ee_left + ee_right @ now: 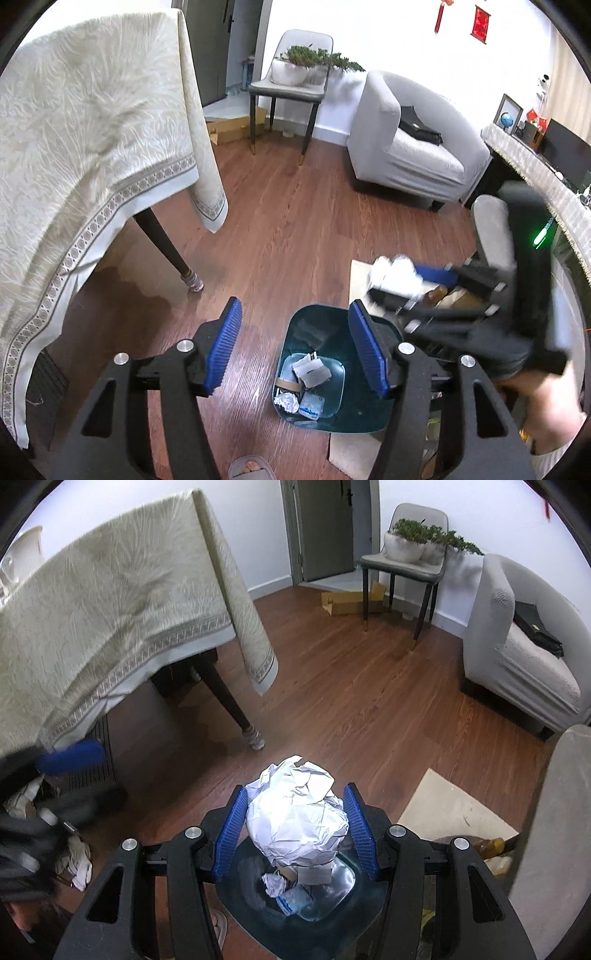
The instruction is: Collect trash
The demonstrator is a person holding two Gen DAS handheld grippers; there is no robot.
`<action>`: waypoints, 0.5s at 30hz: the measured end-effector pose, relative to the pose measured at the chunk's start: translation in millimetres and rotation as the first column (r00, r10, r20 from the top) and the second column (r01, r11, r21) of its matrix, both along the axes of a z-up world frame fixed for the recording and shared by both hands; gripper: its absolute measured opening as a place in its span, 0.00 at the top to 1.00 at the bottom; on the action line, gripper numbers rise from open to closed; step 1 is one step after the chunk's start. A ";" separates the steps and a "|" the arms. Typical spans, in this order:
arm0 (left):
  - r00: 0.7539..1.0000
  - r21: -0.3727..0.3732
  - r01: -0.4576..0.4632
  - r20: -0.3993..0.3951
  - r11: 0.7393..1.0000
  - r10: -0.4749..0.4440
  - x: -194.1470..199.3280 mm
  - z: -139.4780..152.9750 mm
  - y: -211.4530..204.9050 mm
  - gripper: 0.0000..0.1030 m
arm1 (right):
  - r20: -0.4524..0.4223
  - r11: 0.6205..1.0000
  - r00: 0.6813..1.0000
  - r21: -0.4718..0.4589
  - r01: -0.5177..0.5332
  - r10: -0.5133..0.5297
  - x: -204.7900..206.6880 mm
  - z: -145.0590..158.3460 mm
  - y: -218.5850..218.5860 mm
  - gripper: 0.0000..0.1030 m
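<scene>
A dark teal trash bin (369,410) stands on the wooden floor and holds crumpled paper, foil and wrappers (308,373). My left gripper (295,347) is open and empty above the bin's left side. My right gripper (297,830) is shut on a large crumpled white paper ball (297,812), held over the bin (332,923). In the left wrist view the right gripper (397,280) with its paper ball (395,275) is blurred, above the bin's far right edge. The left gripper (70,760) shows blurred at the left of the right wrist view.
A table with a cream cloth (92,140) stands to the left, its leg (177,254) near the bin. A grey armchair (406,147), a chair with a plant (291,81) and cardboard (232,129) are beyond. A beige mat (454,812) lies right of the bin.
</scene>
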State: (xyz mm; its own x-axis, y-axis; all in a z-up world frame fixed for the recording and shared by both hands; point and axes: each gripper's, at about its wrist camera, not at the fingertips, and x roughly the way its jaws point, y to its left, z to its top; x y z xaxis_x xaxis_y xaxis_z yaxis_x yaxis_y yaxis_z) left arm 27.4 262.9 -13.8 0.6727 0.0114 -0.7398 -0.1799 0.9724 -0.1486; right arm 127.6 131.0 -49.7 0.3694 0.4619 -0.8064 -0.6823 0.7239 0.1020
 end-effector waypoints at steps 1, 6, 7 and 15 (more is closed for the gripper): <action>1.000 0.001 0.001 0.005 1.000 -0.001 -0.5 1.9 -0.2 0.38 | -0.010 1.000 1.000 -0.011 -0.005 0.005 -1.7 -5.5 1.5 0.47; 0.999 0.004 0.002 0.032 1.000 -0.003 -0.5 13.2 0.1 0.37 | -0.043 0.998 0.999 -0.059 -0.030 0.028 -10.3 -26.7 5.0 0.47; 0.999 0.003 0.004 0.038 1.000 -0.005 -0.3 16.0 -0.3 0.37 | -0.048 0.996 0.998 -0.077 -0.039 0.036 -13.9 -31.7 5.3 0.47; 0.997 -0.004 0.023 0.073 1.000 -0.023 -2.9 31.0 -2.4 0.30 | -0.067 0.988 0.996 -0.142 -0.063 0.054 -29.2 -50.0 -1.0 0.36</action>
